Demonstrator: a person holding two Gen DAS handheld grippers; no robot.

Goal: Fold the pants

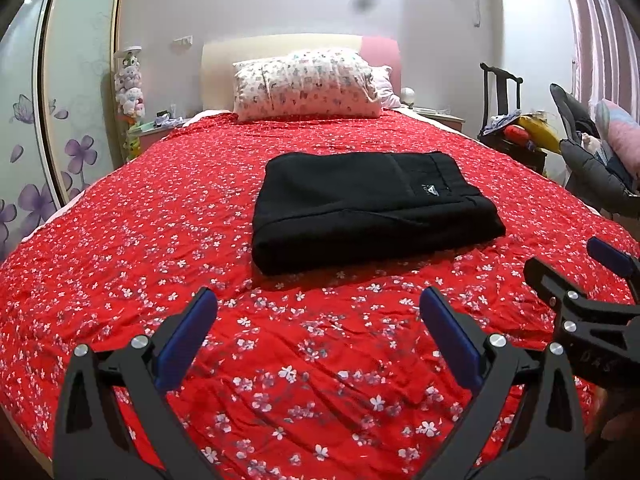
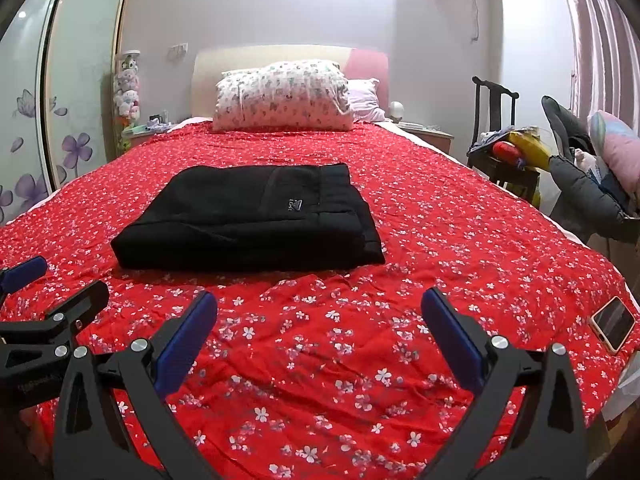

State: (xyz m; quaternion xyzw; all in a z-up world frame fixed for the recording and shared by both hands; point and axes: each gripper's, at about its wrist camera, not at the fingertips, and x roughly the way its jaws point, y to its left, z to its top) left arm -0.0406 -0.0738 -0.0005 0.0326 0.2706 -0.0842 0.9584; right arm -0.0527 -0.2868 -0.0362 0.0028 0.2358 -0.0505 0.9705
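Left gripper point(image 1: 318, 334) wide open, right gripper point(image 2: 318, 334) likewise, both short of folded pants point(image 1: 372, 206)

A bed point(image 2: 460, 208) under a red floral bedspread fills the room, with a patterned pillow point(image 2: 282, 96) at 12 o'clock against a cream-and-pink headboard point(image 2: 240, 64). At 9 o'clock stands a wardrobe point(image 2: 76, 92) with purple flower decals — at 3 o'clock, a dark chair point(image 2: 494, 120) piled with things, below pink curtains point(image 2: 596, 32). The walls are pale.
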